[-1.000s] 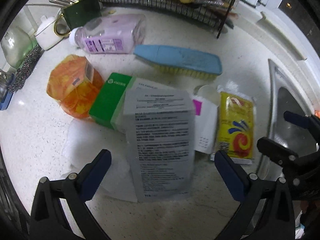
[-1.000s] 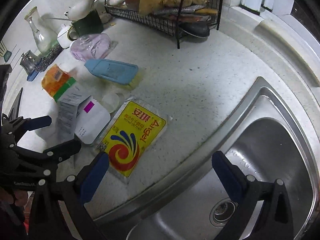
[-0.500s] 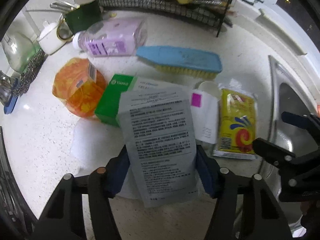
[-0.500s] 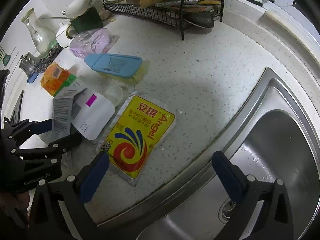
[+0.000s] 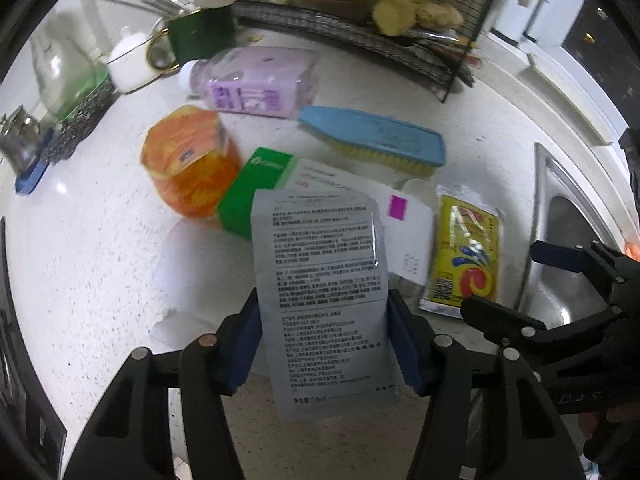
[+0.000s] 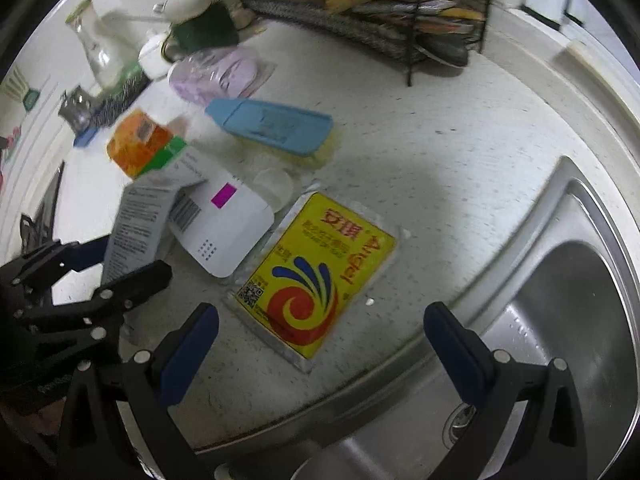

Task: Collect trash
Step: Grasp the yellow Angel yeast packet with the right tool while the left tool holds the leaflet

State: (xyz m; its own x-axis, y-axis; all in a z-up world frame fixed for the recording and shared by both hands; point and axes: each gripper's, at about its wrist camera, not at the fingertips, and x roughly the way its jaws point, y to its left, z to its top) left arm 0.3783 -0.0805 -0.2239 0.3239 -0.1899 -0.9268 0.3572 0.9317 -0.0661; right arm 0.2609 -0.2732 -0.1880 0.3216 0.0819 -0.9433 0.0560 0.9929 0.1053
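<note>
The speckled white worktop [image 6: 440,168] is far from cleared, so the collecting looks to be at an early stage. At its right edge sits the steel sink [image 6: 580,300], and along the back edge a black wire rack [image 6: 400,32] with food and utensils; these, I judge, are no part of the job.

Of the loose things near the middle of the worktop, the largest is the blue scrubbing brush [image 5: 376,140], probably a tool and not rubbish. Behind it a purple-labelled bottle [image 5: 256,84] lies on its side. Toward the left edge stands an orange wrapped pack [image 5: 192,164], touching a green and white carton [image 5: 256,188]. Beside the carton lies a white card with a magenta square [image 6: 224,232], and just beside that, nearest the sink, a yellow packet [image 6: 316,276] lies flat. All of these remain to be sorted and picked up.

One piece is in hand. The left gripper [image 5: 324,344] has just been closing, and its blue pads now press both side edges of a grey printed sachet [image 5: 320,288], which is lifted at the front of the pile, its upper end overlapping the carton. No bin or bag shows in either view, so where it goes cannot be told.

The right gripper [image 6: 320,348] hangs above the worktop's sink edge, jaws spread wide and holding nothing, with the yellow packet right below them: likely its next pick.
</note>
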